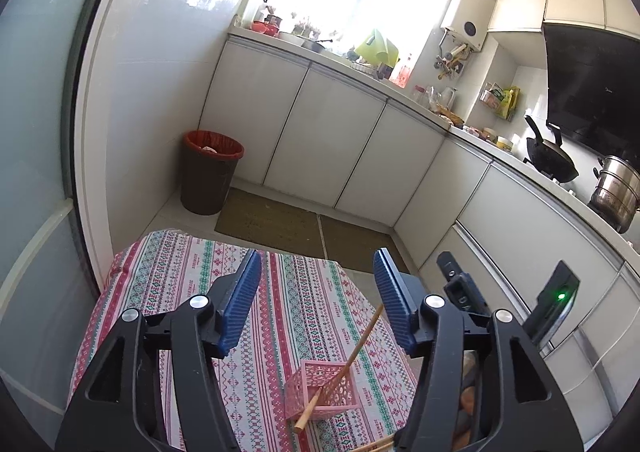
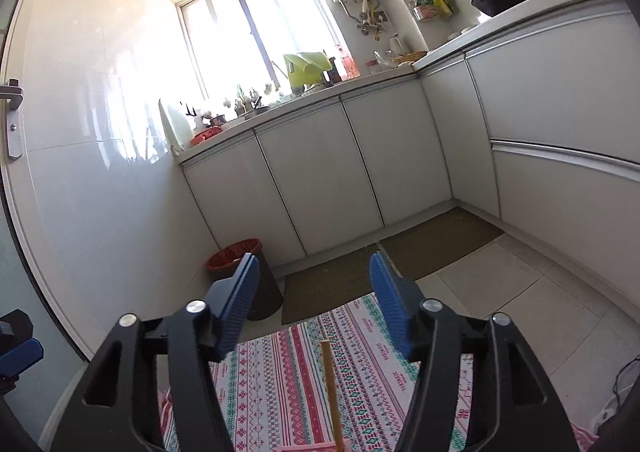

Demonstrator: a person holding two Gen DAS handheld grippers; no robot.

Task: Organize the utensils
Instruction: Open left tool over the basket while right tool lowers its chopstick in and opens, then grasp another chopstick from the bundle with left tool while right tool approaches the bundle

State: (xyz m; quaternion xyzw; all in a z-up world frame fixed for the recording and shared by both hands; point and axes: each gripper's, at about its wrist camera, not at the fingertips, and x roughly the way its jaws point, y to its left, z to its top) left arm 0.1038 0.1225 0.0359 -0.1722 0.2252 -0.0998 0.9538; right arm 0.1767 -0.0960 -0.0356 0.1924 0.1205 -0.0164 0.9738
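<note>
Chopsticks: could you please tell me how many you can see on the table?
2. One chopstick leans in the pink basket; another lies on the cloth by the frame's bottom edge, mostly hidden. More may be hidden.

Both tools look alike. The left gripper (image 1: 316,272) has a glossy black plastic frame with triangular cut-outs, round silver screws at its joints, and two blue ribbed pads (image 1: 244,292) on flat fingers. The right gripper (image 2: 314,276) has the same black frame, silver screws and blue ribbed pads (image 2: 242,292).
</note>
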